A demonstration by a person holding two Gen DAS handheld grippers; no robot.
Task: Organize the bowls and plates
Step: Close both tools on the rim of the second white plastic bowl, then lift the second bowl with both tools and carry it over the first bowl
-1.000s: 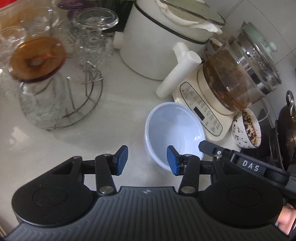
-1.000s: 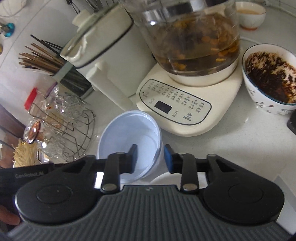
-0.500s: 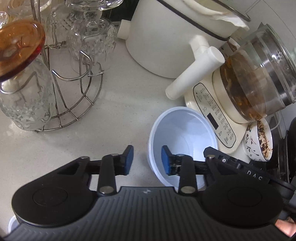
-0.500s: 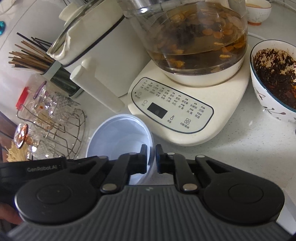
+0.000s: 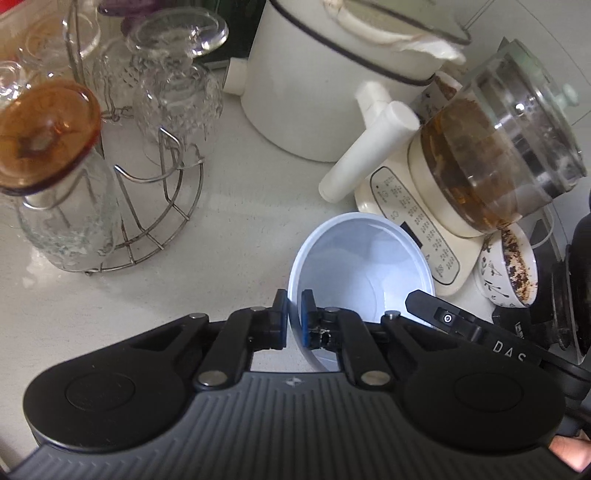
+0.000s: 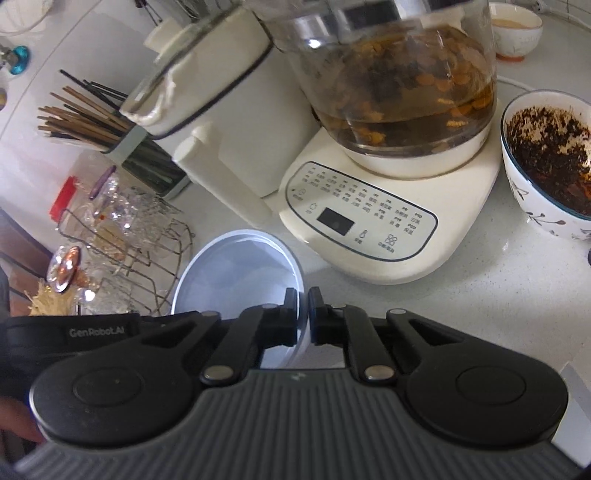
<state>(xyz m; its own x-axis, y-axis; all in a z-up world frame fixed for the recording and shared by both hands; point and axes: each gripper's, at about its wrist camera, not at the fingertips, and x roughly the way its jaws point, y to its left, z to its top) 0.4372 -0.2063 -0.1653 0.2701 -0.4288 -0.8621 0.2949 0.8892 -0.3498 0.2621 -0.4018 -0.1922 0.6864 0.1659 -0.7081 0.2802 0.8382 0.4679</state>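
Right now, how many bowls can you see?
3. The pale blue bowl sits nearest; the speckled bowl is right of the kettle; a small white bowl sits far behind. Others may be hidden.

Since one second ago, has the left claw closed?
Yes. The left claw closed from wide open onto the near rim of the bowl, which stays beside the kettle base.
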